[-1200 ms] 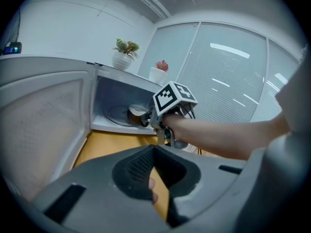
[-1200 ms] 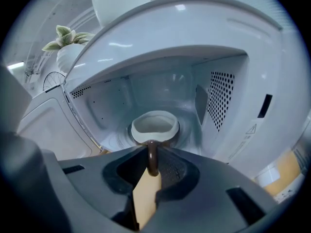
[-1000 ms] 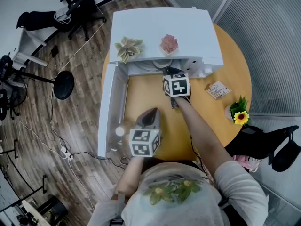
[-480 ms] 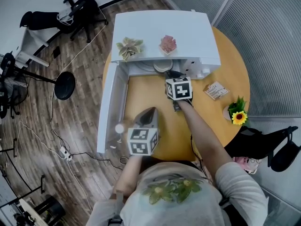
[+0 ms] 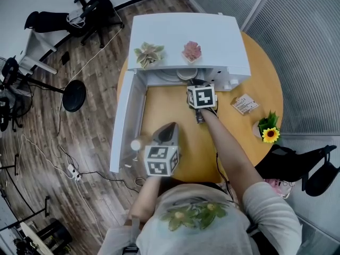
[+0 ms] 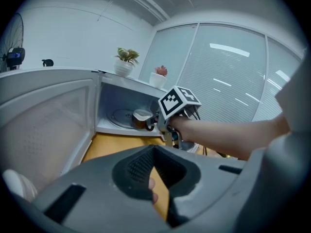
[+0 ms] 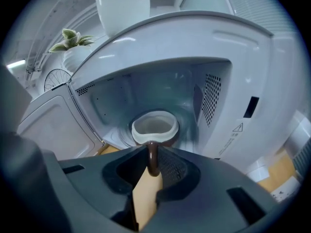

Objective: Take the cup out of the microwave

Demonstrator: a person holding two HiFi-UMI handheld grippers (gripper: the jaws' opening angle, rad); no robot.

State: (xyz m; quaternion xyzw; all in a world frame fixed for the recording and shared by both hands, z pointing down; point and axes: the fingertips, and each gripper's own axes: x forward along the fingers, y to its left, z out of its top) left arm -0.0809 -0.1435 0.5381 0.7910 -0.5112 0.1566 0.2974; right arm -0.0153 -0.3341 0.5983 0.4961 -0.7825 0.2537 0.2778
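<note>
A brown cup with a white inside hangs at the mouth of the open white microwave. It also shows in the head view, cup, and in the left gripper view, cup. My right gripper pinches the cup's brown handle between its jaws, which are opening slightly. That right gripper reaches into the oven's opening. My left gripper hangs back over the table, open, with nothing between the pads of the left gripper.
The microwave door stands swung open to the left. Two potted plants sit on the oven's top. On the round wooden table lie a small packet and a sunflower pot at the right.
The cup's rim has come into sight at the microwave's mouth, drawn a little outward by the right gripper. The left gripper has kept still.
</note>
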